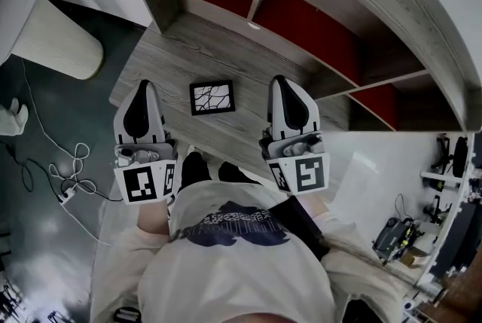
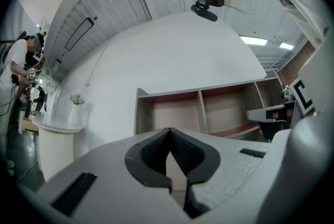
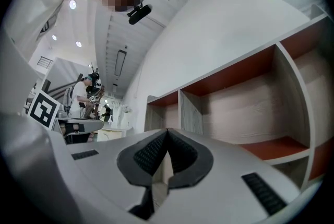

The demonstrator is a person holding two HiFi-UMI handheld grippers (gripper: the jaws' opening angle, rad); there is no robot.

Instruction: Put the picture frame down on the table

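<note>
A small black picture frame [image 1: 212, 97] with a white crackle picture lies flat on the grey wooden table [image 1: 173, 62], between my two grippers. My left gripper [image 1: 142, 87] hovers just left of it, and my right gripper [image 1: 282, 83] just right of it; neither touches it. Both are shut with nothing between the jaws: the tips meet in the left gripper view [image 2: 168, 130] and in the right gripper view [image 3: 166, 131]. Neither gripper view shows the frame.
A wooden shelf unit with red back panels [image 1: 301, 24] stands along the table's far side, its compartments bare [image 3: 229, 113]. A white round pedestal [image 1: 53, 39] stands at left. Cables [image 1: 64, 178] lie on the dark floor. People work in the background [image 3: 86, 95].
</note>
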